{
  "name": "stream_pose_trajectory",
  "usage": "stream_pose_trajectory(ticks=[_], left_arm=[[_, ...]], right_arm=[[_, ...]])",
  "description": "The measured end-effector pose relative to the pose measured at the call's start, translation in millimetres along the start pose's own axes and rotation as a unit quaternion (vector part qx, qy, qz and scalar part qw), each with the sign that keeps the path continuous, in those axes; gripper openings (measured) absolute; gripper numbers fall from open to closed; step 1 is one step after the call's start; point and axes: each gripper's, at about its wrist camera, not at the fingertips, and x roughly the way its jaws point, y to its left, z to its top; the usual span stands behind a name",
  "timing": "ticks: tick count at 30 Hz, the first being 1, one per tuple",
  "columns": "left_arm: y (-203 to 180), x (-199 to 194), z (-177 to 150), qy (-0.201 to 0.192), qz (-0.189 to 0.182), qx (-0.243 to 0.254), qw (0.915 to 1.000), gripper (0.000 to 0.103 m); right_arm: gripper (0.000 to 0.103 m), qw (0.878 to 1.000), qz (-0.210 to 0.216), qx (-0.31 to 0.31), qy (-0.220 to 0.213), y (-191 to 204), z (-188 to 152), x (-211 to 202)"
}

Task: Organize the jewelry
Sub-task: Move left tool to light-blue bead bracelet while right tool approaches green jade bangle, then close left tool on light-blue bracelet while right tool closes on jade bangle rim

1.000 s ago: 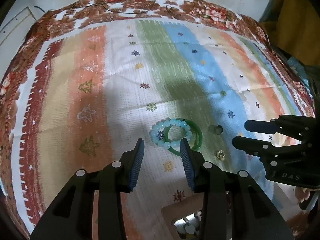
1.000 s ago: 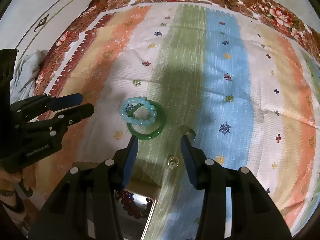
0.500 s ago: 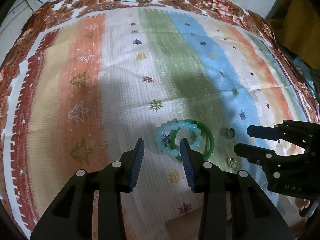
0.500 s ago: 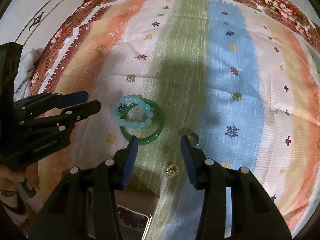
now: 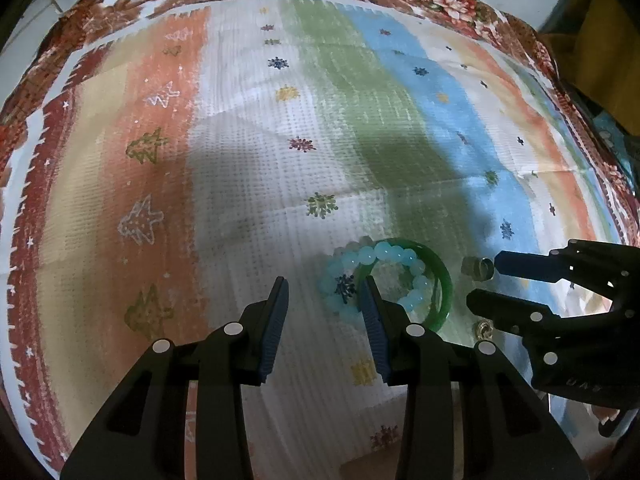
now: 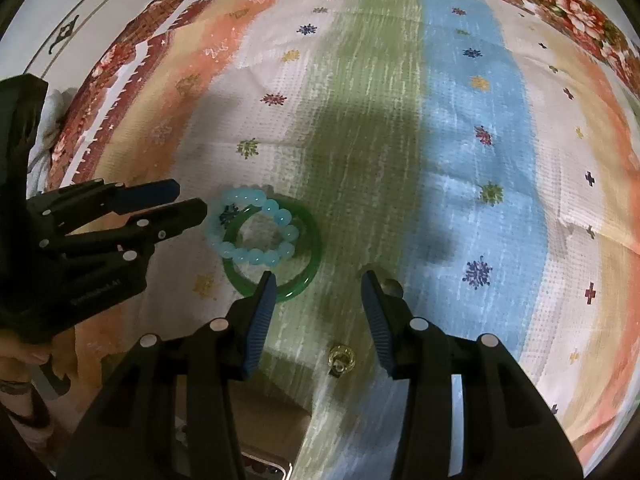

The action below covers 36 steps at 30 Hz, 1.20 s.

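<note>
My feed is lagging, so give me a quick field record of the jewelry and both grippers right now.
surface: striped tablecloth
beaded bracelet: pale blue, lying overlapping the green bangle
silver ring: on cloth, beside bangle
gold ring: on cloth, near right gripper
left gripper: jaws open, empty, near bracelet
right gripper: jaws open, empty

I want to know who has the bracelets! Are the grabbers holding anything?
No. The left gripper and right gripper are both open and empty. The bead bracelet and green bangle lie on the cloth.
</note>
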Motion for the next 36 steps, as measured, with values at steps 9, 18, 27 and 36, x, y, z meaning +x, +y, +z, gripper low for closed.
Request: stream_pose_trajectory(ticks=[9, 18, 27, 36], left_arm=[[2, 15, 5, 0.011, -0.002, 0.002, 0.9999, 0.037], [4, 28, 6, 0.021, 0.002, 0.009, 0.9997, 0.037], [5, 33, 8, 0.021, 0.001, 0.02, 0.9996, 0.037], [10, 32, 6, 0.023, -0.005, 0.022, 0.9995, 0.031]], right_arm=[[0.046, 1.0, -0.004, -0.006, 0.012, 0, 5, 15], [0.046, 1.0, -0.011, -0.006, 0.022, -2, 6, 28], [0.046, 0.999, -0.017, -0.011, 0.027, -2, 9, 38], [0.045, 0.999, -0.016, -0.015, 0.027, -1, 8, 39]])
